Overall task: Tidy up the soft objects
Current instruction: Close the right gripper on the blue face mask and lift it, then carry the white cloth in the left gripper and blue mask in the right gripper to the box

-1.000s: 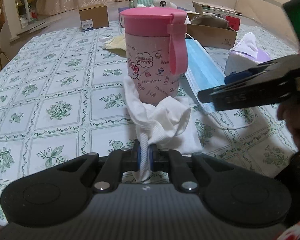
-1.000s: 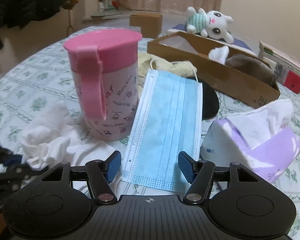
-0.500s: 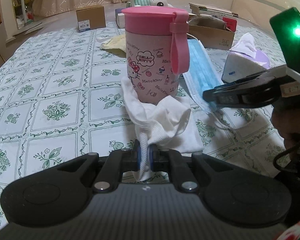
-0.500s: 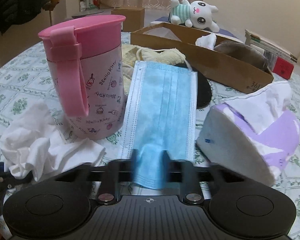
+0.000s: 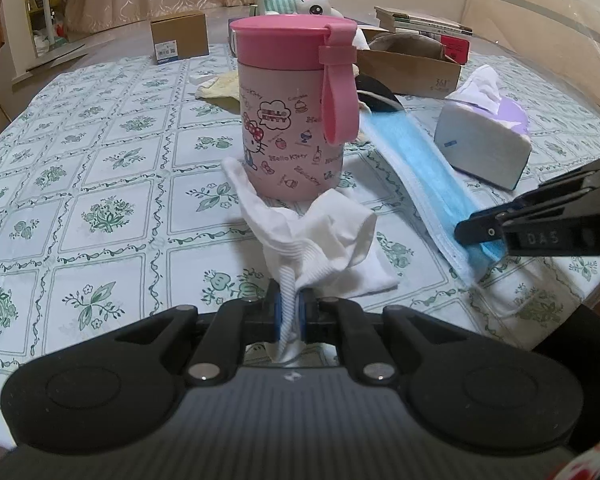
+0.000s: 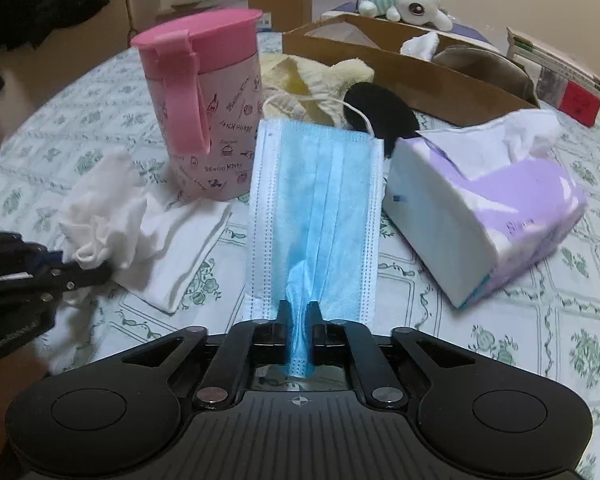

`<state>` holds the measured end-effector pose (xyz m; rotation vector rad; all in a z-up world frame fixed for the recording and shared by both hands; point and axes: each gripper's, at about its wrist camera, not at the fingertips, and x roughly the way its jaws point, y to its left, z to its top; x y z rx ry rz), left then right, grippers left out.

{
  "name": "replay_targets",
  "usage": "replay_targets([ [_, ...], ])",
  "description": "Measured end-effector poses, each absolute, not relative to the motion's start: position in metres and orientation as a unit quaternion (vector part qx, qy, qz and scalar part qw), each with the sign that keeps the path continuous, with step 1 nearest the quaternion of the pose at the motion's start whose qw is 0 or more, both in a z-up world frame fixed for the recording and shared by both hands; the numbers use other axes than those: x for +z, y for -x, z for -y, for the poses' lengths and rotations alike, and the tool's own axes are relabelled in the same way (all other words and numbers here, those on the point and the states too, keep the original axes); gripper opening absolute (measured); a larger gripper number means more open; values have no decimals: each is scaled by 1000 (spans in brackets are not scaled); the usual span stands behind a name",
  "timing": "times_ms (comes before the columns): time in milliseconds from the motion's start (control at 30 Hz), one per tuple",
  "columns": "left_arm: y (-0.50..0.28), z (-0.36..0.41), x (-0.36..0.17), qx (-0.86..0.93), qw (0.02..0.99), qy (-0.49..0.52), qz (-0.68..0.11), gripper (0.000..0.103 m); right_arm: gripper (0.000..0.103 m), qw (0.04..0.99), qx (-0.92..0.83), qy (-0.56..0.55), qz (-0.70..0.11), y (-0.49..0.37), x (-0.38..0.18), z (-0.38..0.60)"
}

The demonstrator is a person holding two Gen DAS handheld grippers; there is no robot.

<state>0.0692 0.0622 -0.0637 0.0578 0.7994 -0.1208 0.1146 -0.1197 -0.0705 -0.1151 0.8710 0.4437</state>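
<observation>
Left wrist view: the left gripper (image 5: 288, 314) pinches the ribbed cuff of a white sock (image 5: 320, 240) between its blue-padded fingers (image 5: 277, 312), which are pressed nearly together on the fabric. The rest of the sock lies crumpled on the floral-patterned tabletop (image 5: 100, 184), its far end touching the base of a pink lidded cup (image 5: 296, 108). To the right, the right gripper (image 5: 540, 224) reaches in over the near end of a blue face mask (image 5: 416, 168), which stretches back past the cup toward a cardboard box (image 5: 412, 68).

Right wrist view: the right gripper (image 6: 299, 320) has just been opening a little, yet its fingers (image 6: 283, 312) pinch the gathered near edge of the face mask (image 6: 320, 184), bunched into a narrow fold between them. The mask lies flat between the cup (image 6: 208, 112) and a purple tissue pack (image 6: 480, 208). At left, the left gripper (image 6: 88, 276) holds the sock (image 6: 140, 224).
</observation>
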Motion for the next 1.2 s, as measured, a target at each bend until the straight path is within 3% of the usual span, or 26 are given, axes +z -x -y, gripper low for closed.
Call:
replay_targets([
  [100,-68,-61,-63,-57,919,-31,-389,7,53,895,206,41,-393,-110,-64,122],
  [233,-69,-60,-63,-56,918,-32,-392,7,58,899,202,41,-387,-119,-67,115],
  [300,-70,-61,-64,-56,917,-32,-394,7,74,901,198,34,-384,-125,-70,110],
  [533,-74,-60,-65,-56,916,-34,-396,7,76,897,202,51,-390,-133,-84,93],
  [633,-75,-61,-66,-56,915,-34,-397,7,67,899,197,58,-386,-131,-87,96],
  [733,-75,-60,-66,-57,915,-36,-397,7,50,902,192,60,-383,-131,-86,103],
  [767,-76,-60,-65,-57,915,-36,-397,7,38,902,192,58,-383,-131,-85,105],
  [800,-76,-59,-65,-57,915,-36,-397,7,14,902,191,57,-384,-132,-84,107],
  [833,-76,-59,-64,-58,916,-37,-396,7,4,902,187,57,-386,-132,-82,109],
  [1200,-65,-49,-41,-63,921,-50,-382,7,1,905,204,35,-371,-110,-50,131],
])
